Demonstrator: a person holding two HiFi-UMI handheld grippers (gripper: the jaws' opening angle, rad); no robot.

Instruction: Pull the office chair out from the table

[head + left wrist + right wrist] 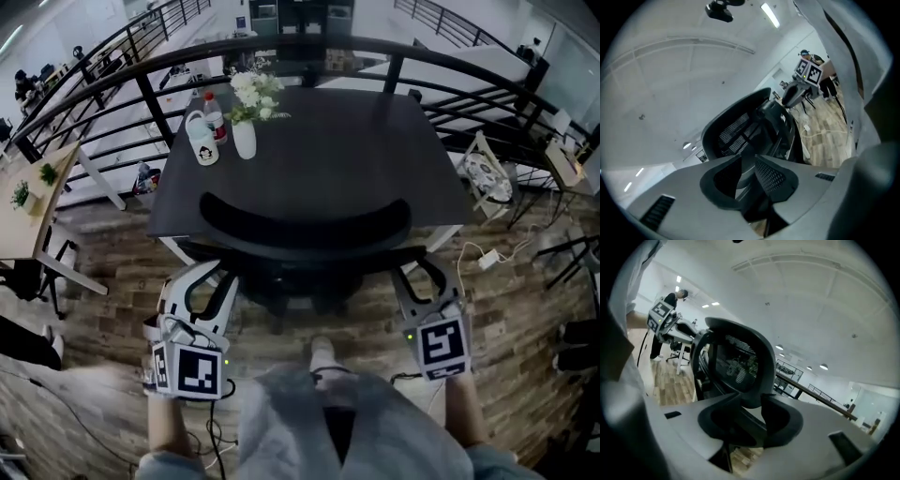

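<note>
The black office chair (305,223) stands pushed in under the dark table (375,159); only its curved mesh back and arm rests show. My left gripper (214,281) is at the chair's left side, close to the arm rest, and my right gripper (427,274) at its right side. In the left gripper view the left gripper (747,161) has a gap between its pads and the chair (740,126) lies beyond them. In the right gripper view the right gripper (752,401) stands open as well, facing the chair's back (740,362). Neither pair of pads presses on anything.
A white vase of flowers (246,131), a bottle (216,117) and a white mug (202,142) stand on the table's far left. A dark railing (122,56) curves behind it. A white cable and plug strip (487,258) lie on the wooden floor at right. My foot (322,354) is behind the chair.
</note>
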